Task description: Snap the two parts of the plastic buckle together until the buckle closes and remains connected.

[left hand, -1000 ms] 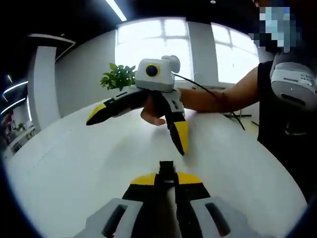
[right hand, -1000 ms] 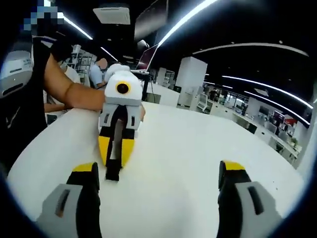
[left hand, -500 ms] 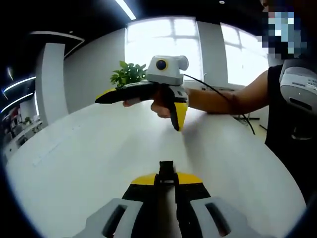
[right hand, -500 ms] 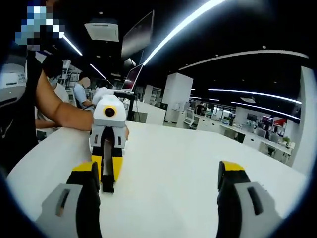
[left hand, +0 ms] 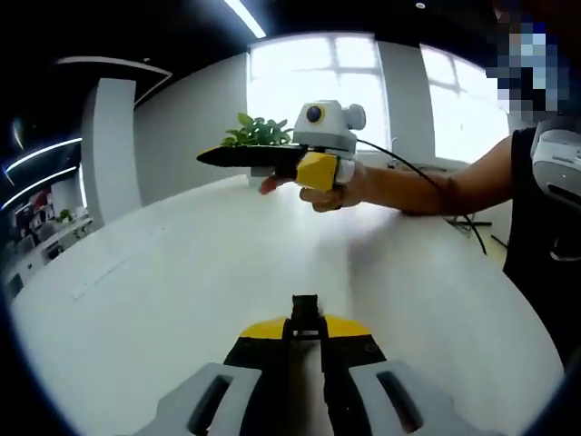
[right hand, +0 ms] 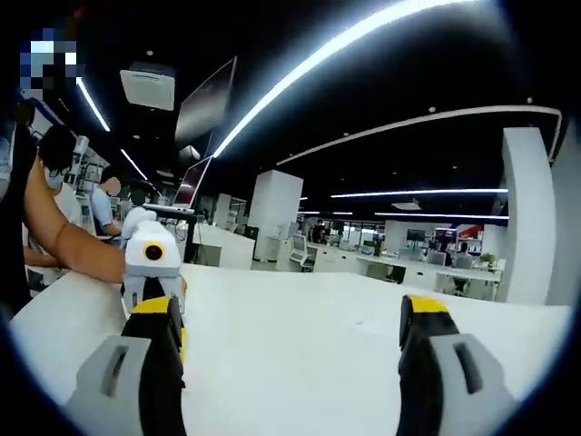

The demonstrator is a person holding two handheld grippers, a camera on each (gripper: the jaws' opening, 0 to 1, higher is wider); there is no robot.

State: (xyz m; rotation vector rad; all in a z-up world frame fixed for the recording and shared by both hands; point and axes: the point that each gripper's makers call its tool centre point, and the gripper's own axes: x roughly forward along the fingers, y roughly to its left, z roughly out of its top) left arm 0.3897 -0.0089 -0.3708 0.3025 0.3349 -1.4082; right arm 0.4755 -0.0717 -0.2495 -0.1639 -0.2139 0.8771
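Clearly the step in hand is to bring the two halves of the buckle together, and from what shows here only one half is in a grip, so the sensible course, as I judge it, is to find the other half, take it squarely, line the two up end to end and push straight until they click. At the bottom of the left gripper view, the left gripper [left hand: 305,320] has its jaws pressed close on a small black buckle piece [left hand: 305,309] that pokes out above the yellow tips, over the white table [left hand: 182,300]. Across from it, the right gripper [left hand: 272,162] is raised well above the table in the person's hand [left hand: 340,186]. In the right gripper view, its own jaws stand wide apart with nothing between them. I cannot see the second half of the buckle anywhere on the table.
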